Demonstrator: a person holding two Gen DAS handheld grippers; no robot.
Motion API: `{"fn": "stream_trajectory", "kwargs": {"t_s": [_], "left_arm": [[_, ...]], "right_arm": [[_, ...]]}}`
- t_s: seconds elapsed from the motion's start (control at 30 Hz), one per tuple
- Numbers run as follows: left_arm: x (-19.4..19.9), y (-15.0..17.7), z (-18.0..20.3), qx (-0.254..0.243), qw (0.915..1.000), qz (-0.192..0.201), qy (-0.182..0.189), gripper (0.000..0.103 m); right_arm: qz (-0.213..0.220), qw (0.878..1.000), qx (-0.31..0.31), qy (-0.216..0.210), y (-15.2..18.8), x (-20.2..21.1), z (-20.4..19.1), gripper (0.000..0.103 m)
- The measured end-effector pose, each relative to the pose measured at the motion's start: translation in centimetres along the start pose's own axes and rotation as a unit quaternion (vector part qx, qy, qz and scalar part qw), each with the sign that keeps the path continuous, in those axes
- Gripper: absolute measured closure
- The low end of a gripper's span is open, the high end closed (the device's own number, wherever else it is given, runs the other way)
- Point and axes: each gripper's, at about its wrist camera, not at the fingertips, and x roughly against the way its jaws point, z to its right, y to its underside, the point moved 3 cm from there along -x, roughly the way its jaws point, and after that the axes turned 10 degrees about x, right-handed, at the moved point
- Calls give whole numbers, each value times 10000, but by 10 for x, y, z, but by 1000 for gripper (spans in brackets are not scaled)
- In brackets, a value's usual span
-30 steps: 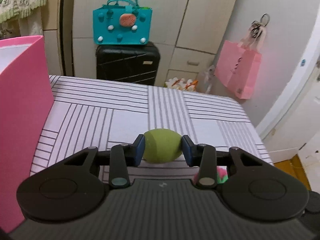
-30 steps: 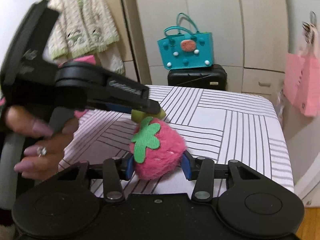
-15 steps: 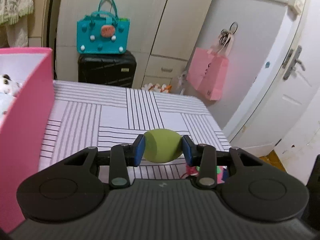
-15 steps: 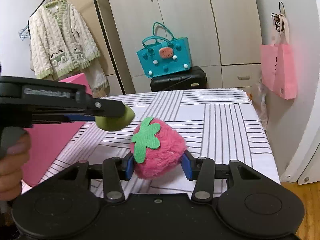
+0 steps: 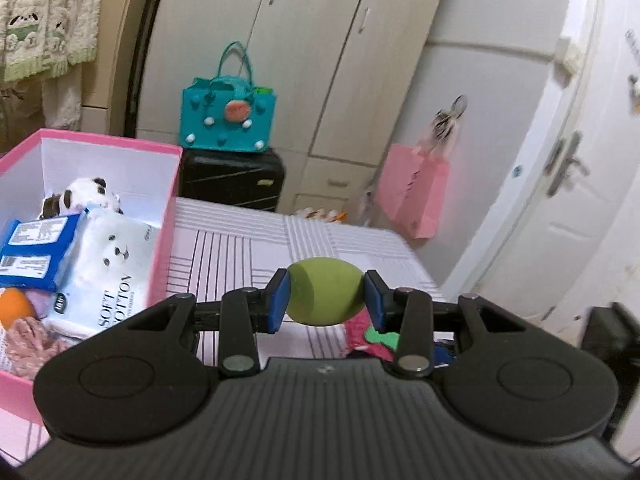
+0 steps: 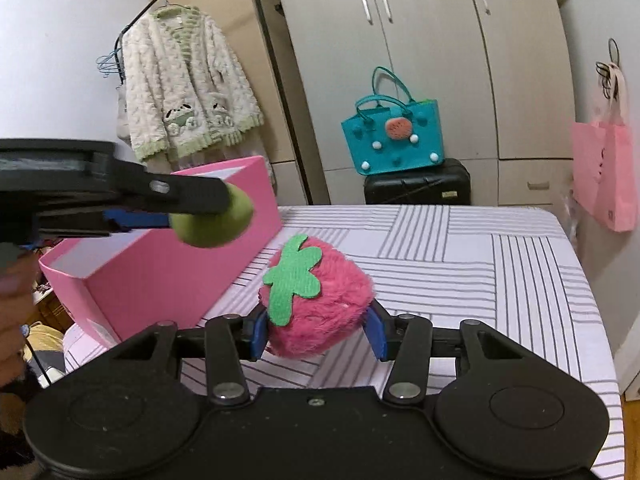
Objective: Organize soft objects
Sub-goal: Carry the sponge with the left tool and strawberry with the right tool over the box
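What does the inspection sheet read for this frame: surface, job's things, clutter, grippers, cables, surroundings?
Surface: table under a white cloth with grey stripes.
Job's things: green sponge in the left gripper; pink plush strawberry in the right gripper; open pink box at the table's left edge, holding a tissue pack, a blue packet, a panda plush and an orange ball.
Clutter: nothing seen on the cloth.
Grippers: both shut on their loads, held above the table.
Cables: thin dark cord below the person's hand, low left.
Surroundings: wardrobe, teal bag on a black suitcase, hanging cardigan, pink bag, door.
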Motion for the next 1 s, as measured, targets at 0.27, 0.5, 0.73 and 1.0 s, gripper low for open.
{"fn": "stream_trajectory", "kwargs": {"t_s": [0.27,0.5,0.73,1.0], "left_arm": [[49,-32,-30,-354,9993,-156,5,64],[75,-54,-65,-482,9981,-266,-291,64],[75,-65,-108,-340,9951,-570,-728,63],[55,-65,-147,-514,9874,-773,-1282,63]], "right_arm": [[-8,9970,663,-389,-31,3,-28,49],[67,9889,1180,-904,-54,-4,-62,49],[-48,9811,1225,-1500,-86,-19,-79,49],[-467,9720,1314,-1890,-107,-57,-103,49]]}}
